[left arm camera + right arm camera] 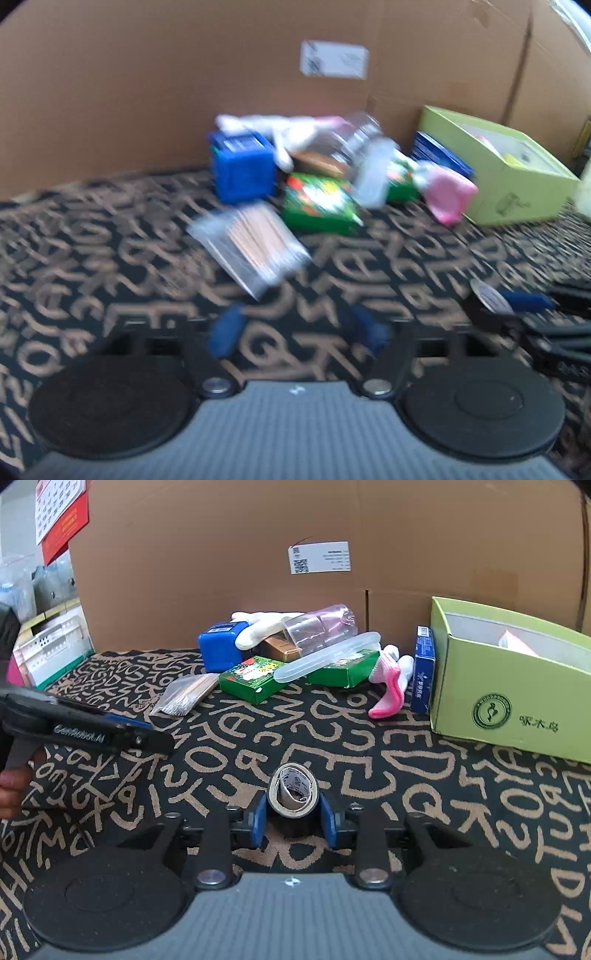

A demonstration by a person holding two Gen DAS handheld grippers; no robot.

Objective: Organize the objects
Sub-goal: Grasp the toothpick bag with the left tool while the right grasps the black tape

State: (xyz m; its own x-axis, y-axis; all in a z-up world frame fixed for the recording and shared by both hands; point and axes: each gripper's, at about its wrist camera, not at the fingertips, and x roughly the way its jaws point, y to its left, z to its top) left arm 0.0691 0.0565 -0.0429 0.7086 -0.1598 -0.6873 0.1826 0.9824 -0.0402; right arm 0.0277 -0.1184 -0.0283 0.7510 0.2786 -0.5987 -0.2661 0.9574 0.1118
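Our right claw (293, 818) grips a tape roll (293, 791); our left claw (297, 334) hangs open, empty. We should carry the roll level to the green box (517, 705).

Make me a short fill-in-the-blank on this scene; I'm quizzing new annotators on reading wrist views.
1. The right gripper is shut on a roll of ____.
2. The open box at the right is light ____.
3. The sock beside that box is white and ____.
4. The left gripper has nothing between its fingers; it is ____.

Missing words: tape; green; pink; open
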